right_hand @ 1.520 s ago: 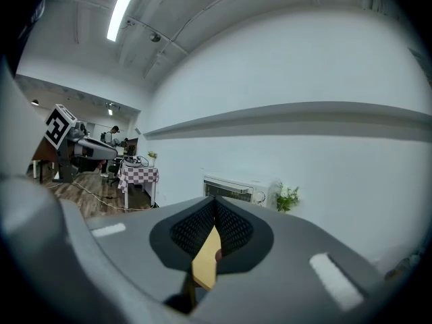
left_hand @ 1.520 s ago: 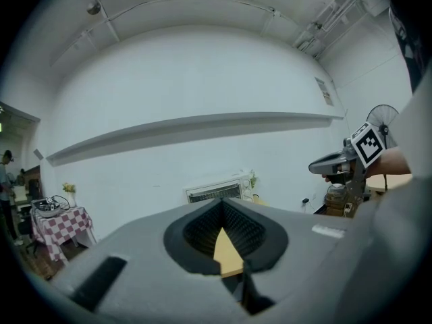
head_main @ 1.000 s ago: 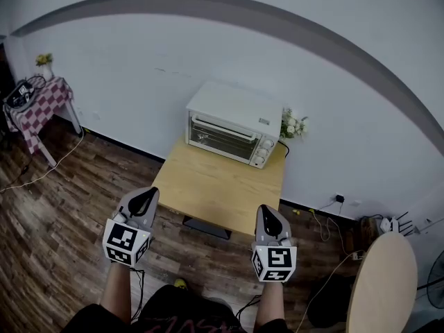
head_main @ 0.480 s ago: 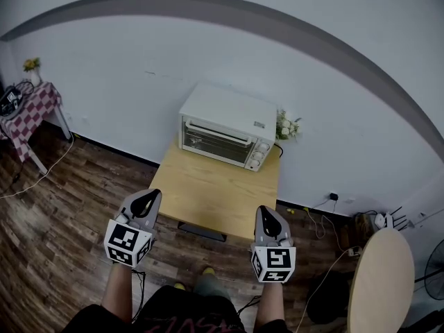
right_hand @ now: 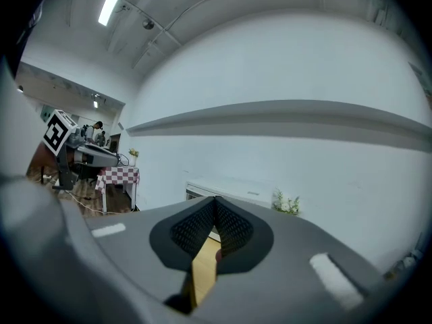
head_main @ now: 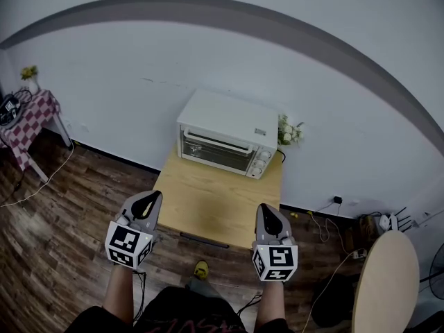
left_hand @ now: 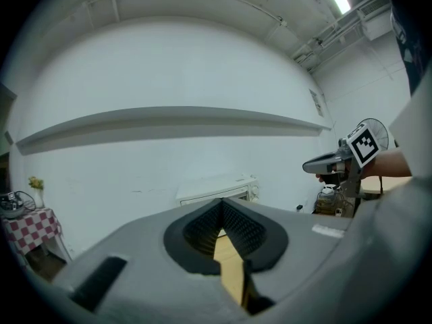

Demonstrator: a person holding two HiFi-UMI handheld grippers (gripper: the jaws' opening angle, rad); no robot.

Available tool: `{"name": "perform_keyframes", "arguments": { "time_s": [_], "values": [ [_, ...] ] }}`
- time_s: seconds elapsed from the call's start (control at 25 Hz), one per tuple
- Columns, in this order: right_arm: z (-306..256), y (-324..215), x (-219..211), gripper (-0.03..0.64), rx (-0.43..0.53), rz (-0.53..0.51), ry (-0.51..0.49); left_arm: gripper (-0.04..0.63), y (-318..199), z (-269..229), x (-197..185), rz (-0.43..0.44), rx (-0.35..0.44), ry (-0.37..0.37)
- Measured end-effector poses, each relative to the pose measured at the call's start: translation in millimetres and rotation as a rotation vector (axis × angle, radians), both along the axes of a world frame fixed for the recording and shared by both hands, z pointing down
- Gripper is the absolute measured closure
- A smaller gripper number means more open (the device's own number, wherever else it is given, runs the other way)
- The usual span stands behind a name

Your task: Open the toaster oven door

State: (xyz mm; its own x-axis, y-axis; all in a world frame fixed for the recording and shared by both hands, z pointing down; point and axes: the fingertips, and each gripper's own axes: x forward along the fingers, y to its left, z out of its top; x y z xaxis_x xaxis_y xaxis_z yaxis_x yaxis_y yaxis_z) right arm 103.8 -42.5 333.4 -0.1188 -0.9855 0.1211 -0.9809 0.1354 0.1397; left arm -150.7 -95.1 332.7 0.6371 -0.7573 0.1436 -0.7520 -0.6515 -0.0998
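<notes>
Well, approach step only, door not touched. White boxy toaster oven point(head_main: 225, 134) stands at far end of light wooden table point(head_main: 208, 207), by wall, door shut. My left gripper point(head_main: 147, 200) and my right gripper point(head_main: 268, 215) hover over near table edge, well apart from oven, jaws of both pressed together, nothing between. Next, I think: reach forward, spread one pair, take handle bar point(head_main: 216, 142) at door top, pull down.

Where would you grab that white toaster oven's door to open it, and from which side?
Take the slim horizontal handle bar along the top edge of the glass door on the white toaster oven, coming from the front. The handle sits at the top, so the door probably hinges below and swings down.
</notes>
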Motion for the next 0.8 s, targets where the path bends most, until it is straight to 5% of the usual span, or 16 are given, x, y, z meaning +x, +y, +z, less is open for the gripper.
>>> {"name": "perform_keyframes", "arguments": {
  "time_s": [0.8],
  "values": [
    [33.3,-127.3,36.1,0.604,-0.042,-0.06,0.001,0.597,-114.5,25.1,48.7,0.003,-0.056,-0.08]
  ]
}}
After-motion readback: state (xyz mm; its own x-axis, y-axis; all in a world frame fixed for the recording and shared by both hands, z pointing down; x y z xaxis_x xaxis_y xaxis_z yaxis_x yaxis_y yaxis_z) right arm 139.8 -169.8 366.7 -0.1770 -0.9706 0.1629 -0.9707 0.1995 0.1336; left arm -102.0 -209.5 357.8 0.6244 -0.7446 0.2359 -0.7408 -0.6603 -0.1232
